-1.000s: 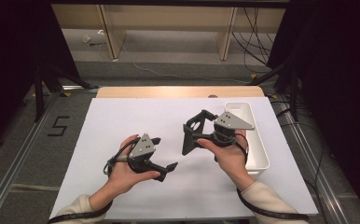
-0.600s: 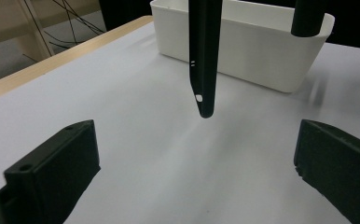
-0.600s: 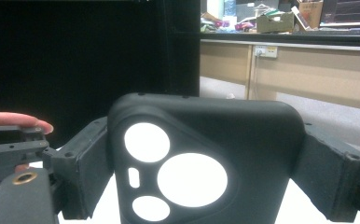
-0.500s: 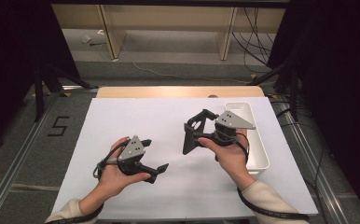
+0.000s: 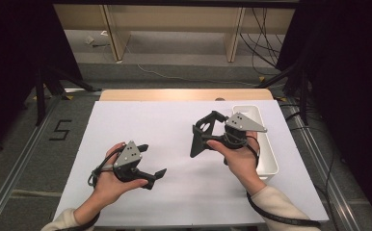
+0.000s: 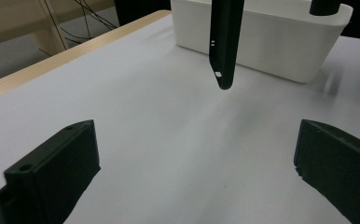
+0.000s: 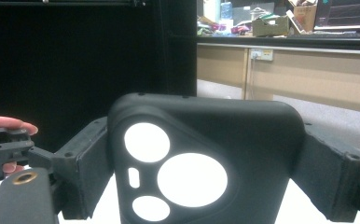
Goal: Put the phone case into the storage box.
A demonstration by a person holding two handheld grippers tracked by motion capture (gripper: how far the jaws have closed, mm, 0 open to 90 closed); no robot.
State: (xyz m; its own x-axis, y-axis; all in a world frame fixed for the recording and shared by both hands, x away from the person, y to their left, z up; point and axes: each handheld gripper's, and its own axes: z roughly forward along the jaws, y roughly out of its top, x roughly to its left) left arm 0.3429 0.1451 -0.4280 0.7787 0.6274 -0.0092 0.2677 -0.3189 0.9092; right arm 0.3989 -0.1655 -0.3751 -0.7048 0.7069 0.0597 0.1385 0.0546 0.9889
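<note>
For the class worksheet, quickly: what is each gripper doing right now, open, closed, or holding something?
Left gripper: open, jaws wide apart, holding nothing, low over the white table.
Right gripper: closed on a black phone case, held above the table.

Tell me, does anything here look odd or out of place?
Nothing stands out. The right gripper holds a black phone case upright above the white sheet; the left gripper is open, and the white bin sits straight.
</note>
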